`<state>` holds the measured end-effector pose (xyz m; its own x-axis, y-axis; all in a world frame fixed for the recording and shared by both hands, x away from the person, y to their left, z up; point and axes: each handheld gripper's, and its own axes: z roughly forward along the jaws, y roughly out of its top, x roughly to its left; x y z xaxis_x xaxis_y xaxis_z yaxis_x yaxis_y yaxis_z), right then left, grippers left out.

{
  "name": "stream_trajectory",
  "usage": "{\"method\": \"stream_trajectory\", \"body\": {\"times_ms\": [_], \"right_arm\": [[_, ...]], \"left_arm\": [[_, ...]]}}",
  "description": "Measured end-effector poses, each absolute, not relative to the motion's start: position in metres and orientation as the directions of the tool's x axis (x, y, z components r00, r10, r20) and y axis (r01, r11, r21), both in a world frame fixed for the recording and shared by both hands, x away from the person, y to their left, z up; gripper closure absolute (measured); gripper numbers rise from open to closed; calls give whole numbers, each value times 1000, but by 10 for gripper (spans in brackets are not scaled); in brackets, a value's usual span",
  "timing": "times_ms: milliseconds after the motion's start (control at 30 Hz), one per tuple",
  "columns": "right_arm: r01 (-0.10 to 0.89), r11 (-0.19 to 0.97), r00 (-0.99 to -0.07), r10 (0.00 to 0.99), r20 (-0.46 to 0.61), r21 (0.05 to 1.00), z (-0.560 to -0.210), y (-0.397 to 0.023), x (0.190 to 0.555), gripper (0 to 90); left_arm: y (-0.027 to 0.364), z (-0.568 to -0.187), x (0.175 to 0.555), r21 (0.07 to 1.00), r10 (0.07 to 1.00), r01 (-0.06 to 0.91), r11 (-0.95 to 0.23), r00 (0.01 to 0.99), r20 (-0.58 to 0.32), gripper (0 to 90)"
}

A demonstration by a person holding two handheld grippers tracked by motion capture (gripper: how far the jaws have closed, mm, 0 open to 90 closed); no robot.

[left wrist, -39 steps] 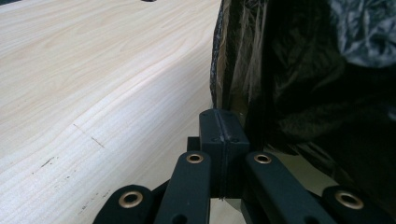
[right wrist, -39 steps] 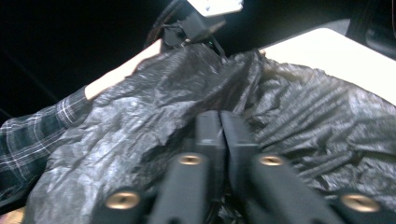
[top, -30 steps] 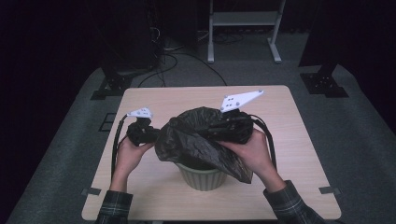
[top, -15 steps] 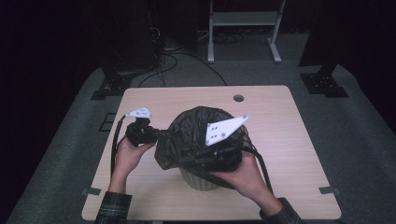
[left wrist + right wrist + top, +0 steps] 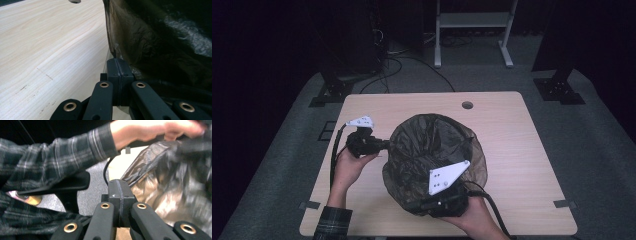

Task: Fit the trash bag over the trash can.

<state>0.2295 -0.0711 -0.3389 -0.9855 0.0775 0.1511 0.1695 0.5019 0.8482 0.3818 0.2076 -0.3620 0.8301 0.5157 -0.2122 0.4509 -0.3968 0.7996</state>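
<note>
Black plastic bag (image 5: 434, 160) is seen in the high view, spread over a bin on the desk (image 5: 512, 150). Its left edge is pinched by the left gripper (image 5: 384, 145), its near edge by the right gripper (image 5: 432, 204). Left gripper view: jaws are pressed together on the film of the bag (image 5: 160, 42), which is bunched just right of them. Right gripper view: jaws are clamped shut, bag (image 5: 155, 187) caught at the tips and spread to their right; a plaid sleeve (image 5: 62, 157) is seen beyond.
</note>
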Motion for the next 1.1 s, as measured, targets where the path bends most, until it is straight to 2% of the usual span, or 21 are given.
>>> {"method": "stream_trajectory", "body": {"times_ms": [500,700,800,900,1100], "right_arm": [[285,541,-958,140,250,791,-404,-96,231,900],[303,541,-953,153,262,784,-421,-99,231,900],[279,505,-960,141,241,817,-409,-106,226,894],[262,470,-965,130,227,843,-388,-116,224,774],[205,391,-978,126,169,897,-337,-141,216,690]], "left_arm": [[204,-368,387,781,517,470,-411,826,-225,900],[200,-373,387,776,511,473,-417,828,-230,899],[200,-371,386,783,511,466,-413,830,-224,900],[202,-368,386,788,516,463,-405,828,-220,900],[205,-365,385,793,521,458,-402,827,-213,899]]}}
